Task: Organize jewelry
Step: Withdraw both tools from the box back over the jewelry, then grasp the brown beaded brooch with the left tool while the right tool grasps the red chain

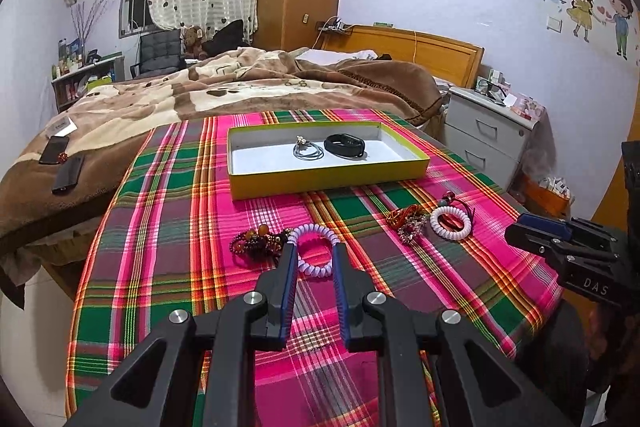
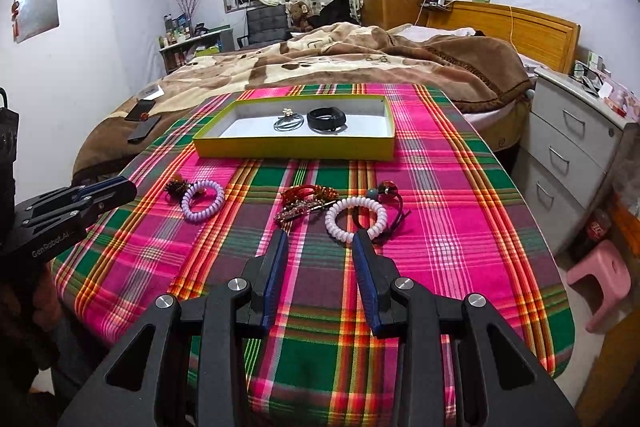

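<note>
Left wrist view: the left gripper (image 1: 314, 253), parted and holding nothing, is lined up astride the lilac coil band (image 1: 312, 249) on the plaid cloth (image 1: 160, 227), seemingly for transfer to the yellow tray (image 1: 328, 183), while the right gripper (image 2: 320, 241) is held open and empty before the white coil band (image 2: 356, 219).

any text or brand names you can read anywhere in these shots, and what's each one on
"DAS": on the black body of the right gripper, seen from the left wrist view.
"GenRobot.AI": on the body of the left gripper, seen from the right wrist view; the last letters are blurred.
Red bottle on the floor: white logo, too blurred to read.
Shelf bottles: too small.
</note>
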